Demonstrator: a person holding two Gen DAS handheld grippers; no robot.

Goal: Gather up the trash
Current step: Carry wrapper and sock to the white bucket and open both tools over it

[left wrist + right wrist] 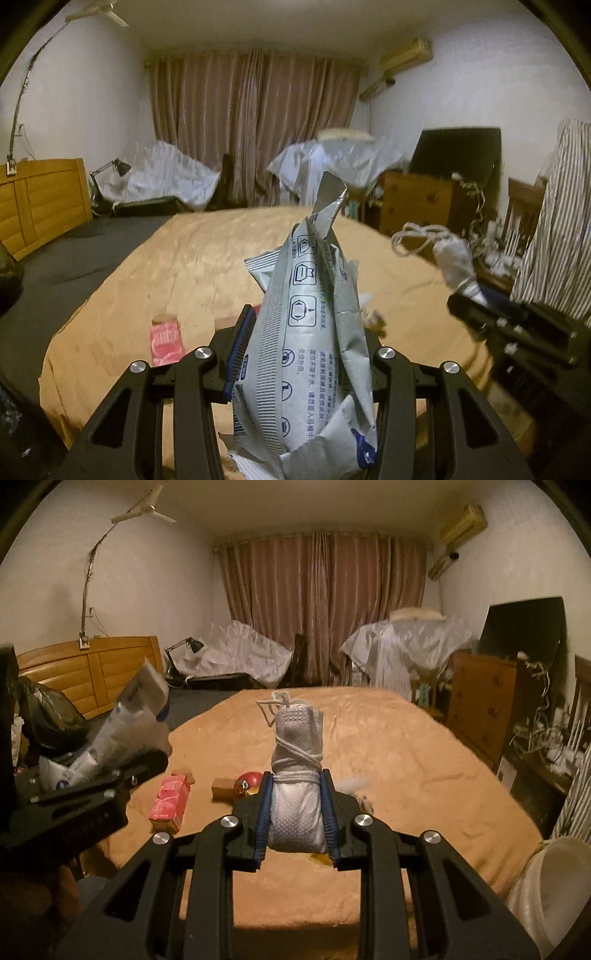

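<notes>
The left gripper (306, 354) squeezes a crinkly silver wrapper (314, 332) that sticks up above the bed (184, 258). The right gripper (295, 812) squeezes a rolled white face mask (297, 775) tied with its string – also up in the air. A pink carton (169, 803) lies near the bed's left edge – a red ball (248, 780) sits just beside a little brown box (222, 787).

carton (169, 802) left of block (222, 788) and ball (248, 781) on bed (406, 760)

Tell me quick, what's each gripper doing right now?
Left gripper: shut on the silver wrapper.
Right gripper: shut on the rolled white face mask.
</notes>
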